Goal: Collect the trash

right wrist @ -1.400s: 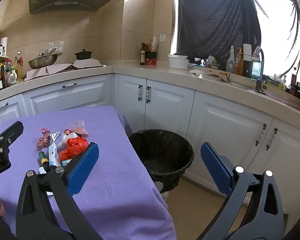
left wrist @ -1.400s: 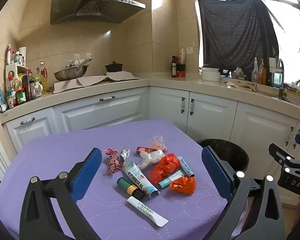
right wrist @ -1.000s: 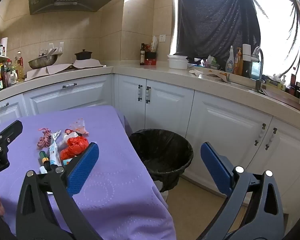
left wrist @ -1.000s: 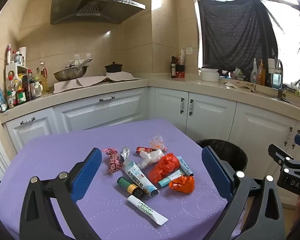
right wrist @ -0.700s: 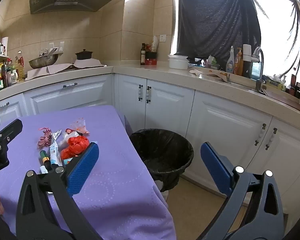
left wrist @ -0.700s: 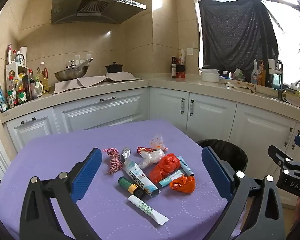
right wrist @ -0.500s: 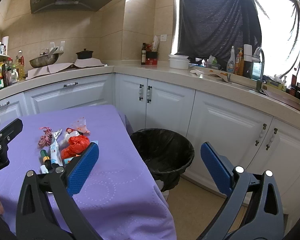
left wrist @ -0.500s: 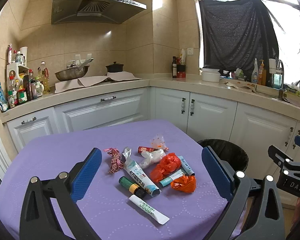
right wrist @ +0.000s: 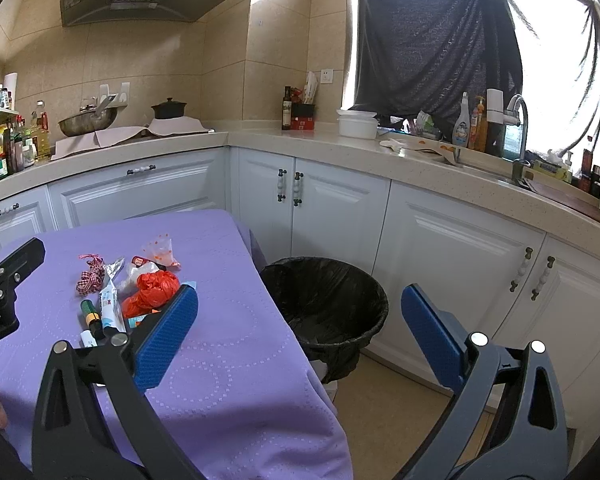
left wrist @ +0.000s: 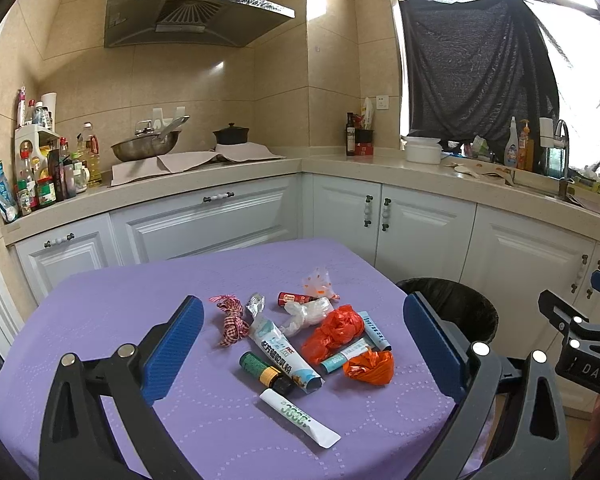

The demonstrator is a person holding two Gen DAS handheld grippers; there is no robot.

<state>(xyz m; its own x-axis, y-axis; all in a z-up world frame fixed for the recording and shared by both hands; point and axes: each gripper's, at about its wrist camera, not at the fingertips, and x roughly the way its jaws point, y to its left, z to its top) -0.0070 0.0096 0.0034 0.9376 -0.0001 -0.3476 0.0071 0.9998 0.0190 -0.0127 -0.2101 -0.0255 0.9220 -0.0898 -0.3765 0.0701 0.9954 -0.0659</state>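
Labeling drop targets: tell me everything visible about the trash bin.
The bin is round and open-topped, lined with a crinkled black plastic bag folded over its rim. Only the black liner shows inside; no trash is visible in it. It stands upright on the tan floor, between the purple-clothed table and the white cabinets, lower than the tabletop. The cloth's hanging edge covers its near-left side. Neither gripper touches it. In the left wrist view only its far rim shows.

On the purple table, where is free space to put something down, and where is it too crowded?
The purple table is bare on its left side, from the red checked ribbon to the edge, and along the far edge. In the right wrist view, a bare strip runs between the trash and the bin-side edge. The middle is crowded around the red plastic bag.
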